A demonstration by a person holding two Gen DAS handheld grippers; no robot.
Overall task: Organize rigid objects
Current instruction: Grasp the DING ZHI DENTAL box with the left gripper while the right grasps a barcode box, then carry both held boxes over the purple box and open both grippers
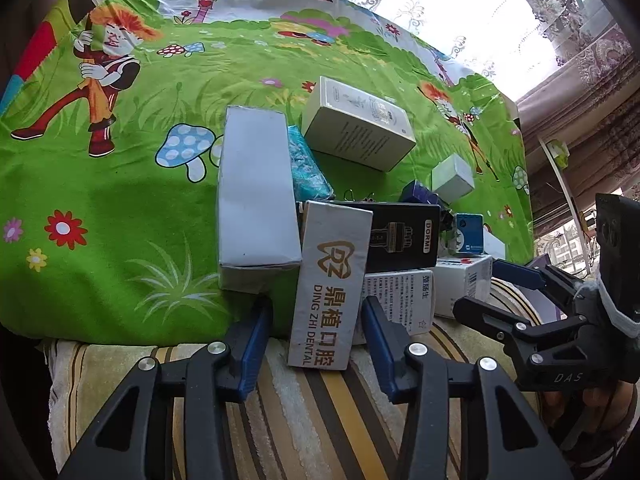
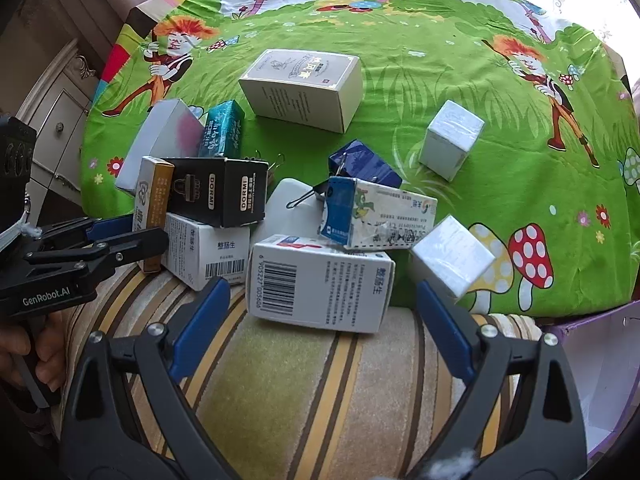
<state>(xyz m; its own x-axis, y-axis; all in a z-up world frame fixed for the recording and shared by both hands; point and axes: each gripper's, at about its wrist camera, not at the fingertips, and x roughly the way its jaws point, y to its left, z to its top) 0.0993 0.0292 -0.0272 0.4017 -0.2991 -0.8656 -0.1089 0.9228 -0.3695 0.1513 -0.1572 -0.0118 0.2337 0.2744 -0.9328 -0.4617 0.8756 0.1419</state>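
I note matt printed cotton-like cloth (image 1: 120, 200) over the surface, lightly creased; a striped towel (image 2: 300, 380) beneath, looped and rough. Boxes are cardboard: the dental box (image 1: 332, 280) matt grey, the black DORMI box (image 2: 224, 192) semi-glossy, the barcode box (image 2: 320, 284) smooth white. Gripper pads (image 1: 252, 344) look matt blue rubbery, arms black plastic with 4 shiny metal rivets.

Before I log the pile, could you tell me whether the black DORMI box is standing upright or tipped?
Tipped: the black DORMI box leans on its side across the white barcode box.
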